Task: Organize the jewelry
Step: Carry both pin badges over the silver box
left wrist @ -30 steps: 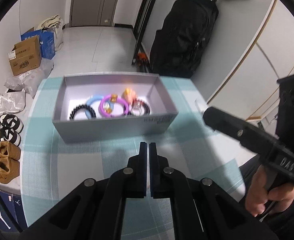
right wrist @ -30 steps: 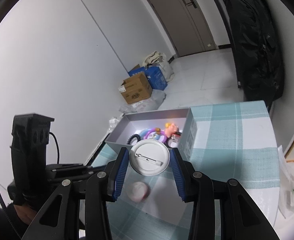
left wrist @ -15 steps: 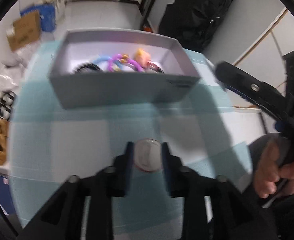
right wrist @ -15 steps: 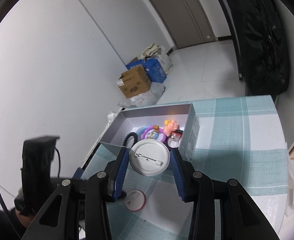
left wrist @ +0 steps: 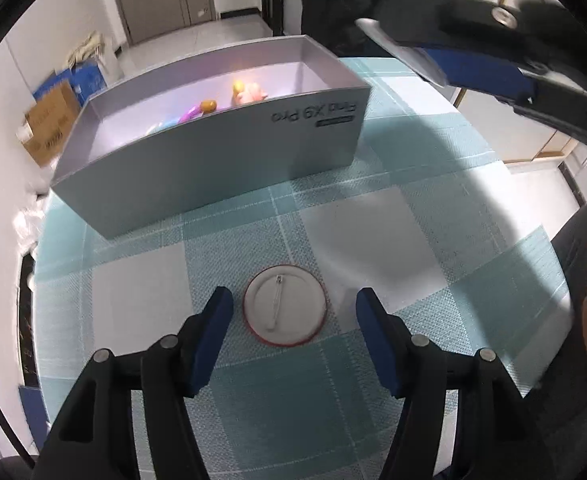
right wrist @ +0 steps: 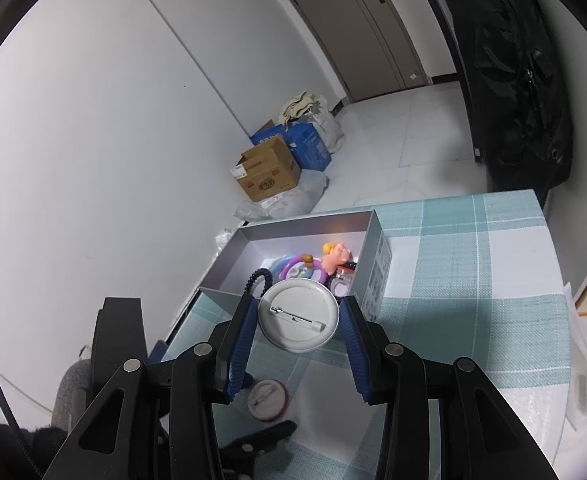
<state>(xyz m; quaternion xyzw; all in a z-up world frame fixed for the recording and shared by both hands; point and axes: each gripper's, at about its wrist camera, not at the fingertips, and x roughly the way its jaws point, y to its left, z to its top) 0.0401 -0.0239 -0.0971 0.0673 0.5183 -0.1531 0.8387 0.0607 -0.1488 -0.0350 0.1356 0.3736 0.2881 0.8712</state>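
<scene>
A red-rimmed pin badge [left wrist: 285, 305] lies face down on the checked tablecloth, between the open fingers of my left gripper [left wrist: 293, 312]; it also shows in the right wrist view [right wrist: 268, 399]. My right gripper [right wrist: 298, 320] is shut on a white pin badge [right wrist: 298, 316], held in the air near the near corner of the grey box [right wrist: 373, 276]. The box [left wrist: 221, 160] holds coloured bracelets [right wrist: 293, 266], a black beaded band [right wrist: 259, 278] and a pink figure [right wrist: 335, 256].
The teal checked table [left wrist: 433, 208] ends at its right edge near a white wall. Cardboard and blue boxes [right wrist: 269, 168] stand on the floor behind. A black bag [right wrist: 509, 80] hangs at the far right. The right gripper [left wrist: 473, 64] crosses the top of the left wrist view.
My left gripper has opened, dropped towards the table and now straddles the red-rimmed badge. My right gripper has kept its hold on the white badge and shifted slightly towards the box.
</scene>
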